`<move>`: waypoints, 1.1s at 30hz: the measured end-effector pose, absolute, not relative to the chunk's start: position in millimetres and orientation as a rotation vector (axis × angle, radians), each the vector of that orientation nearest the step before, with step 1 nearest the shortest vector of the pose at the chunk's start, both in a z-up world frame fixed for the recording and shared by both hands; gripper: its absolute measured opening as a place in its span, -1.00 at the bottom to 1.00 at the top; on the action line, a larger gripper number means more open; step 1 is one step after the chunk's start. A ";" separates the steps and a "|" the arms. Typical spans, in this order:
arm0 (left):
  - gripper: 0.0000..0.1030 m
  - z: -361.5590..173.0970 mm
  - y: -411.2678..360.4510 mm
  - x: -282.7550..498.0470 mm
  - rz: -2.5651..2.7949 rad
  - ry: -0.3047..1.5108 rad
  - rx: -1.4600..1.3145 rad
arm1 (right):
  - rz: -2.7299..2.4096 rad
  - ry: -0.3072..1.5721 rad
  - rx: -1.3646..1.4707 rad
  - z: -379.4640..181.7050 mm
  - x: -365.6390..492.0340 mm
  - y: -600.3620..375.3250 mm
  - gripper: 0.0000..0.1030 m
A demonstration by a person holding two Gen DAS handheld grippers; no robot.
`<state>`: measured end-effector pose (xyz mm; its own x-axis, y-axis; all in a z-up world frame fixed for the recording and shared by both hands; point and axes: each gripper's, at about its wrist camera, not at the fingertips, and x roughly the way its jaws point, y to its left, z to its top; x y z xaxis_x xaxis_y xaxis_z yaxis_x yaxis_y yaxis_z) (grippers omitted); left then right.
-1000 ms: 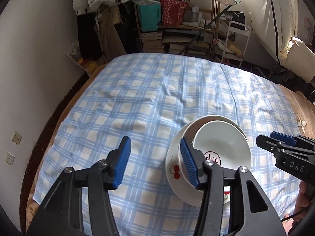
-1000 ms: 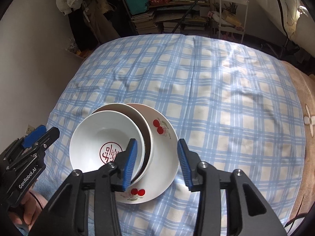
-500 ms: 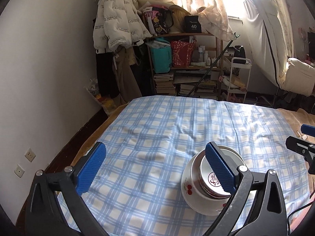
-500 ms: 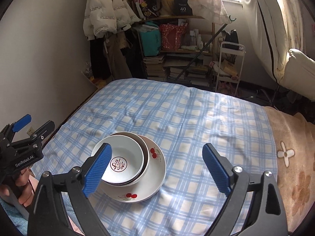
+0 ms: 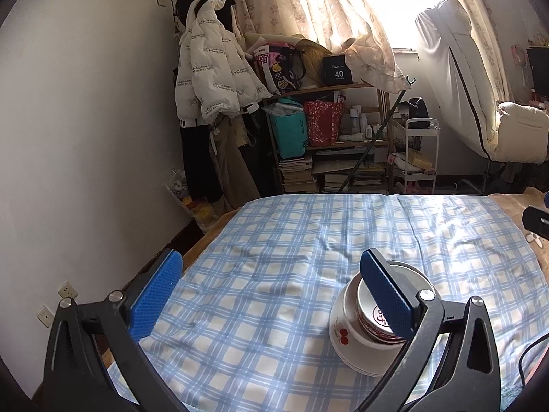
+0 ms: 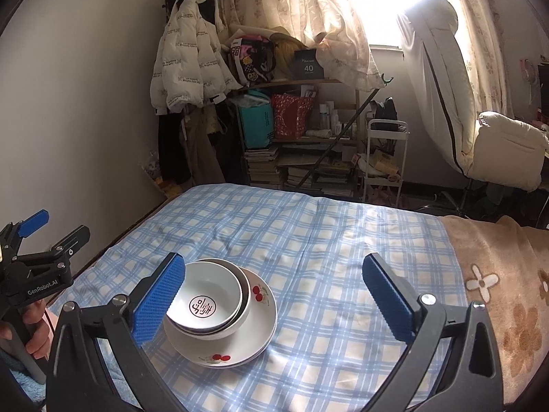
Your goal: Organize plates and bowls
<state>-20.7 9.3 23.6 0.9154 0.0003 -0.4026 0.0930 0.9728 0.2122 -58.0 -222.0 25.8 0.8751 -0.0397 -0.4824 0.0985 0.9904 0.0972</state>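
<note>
Two tools, left point(image 5: 271, 298) and right point(image 6: 274, 295), drawn back from the bowls point(image 6: 207, 304) and spread wide, holding nothing. Bowls left nested on the cherry plate point(image 6: 254, 340) on the bed point(image 6: 308, 240); stacking likely done.

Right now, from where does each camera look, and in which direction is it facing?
Left wrist: on the left gripper, above the bed's near left, facing the bookshelf; own open fingers show.
Right wrist: on the right gripper, facing the same way; open fingers, plus the left gripper in a hand.
Shared: stacked bowls on the cherry plate, checked cloth.
</note>
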 end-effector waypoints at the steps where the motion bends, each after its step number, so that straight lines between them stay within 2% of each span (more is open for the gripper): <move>1: 0.98 22.8 9.5 -21.9 -0.042 0.406 0.237 | -0.076 0.495 0.127 25.2 -57.9 -223.9 1.00; 33: 0.98 3.4 11.3 -4.3 -0.036 0.480 0.251 | -0.123 0.533 0.120 9.4 -43.8 -226.3 1.00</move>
<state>-4.3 11.3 3.4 0.8870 0.0243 -0.4612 0.0932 0.9687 0.2303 -43.8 -226.3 9.4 0.8541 -0.0854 -0.5130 0.1479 0.9856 0.0820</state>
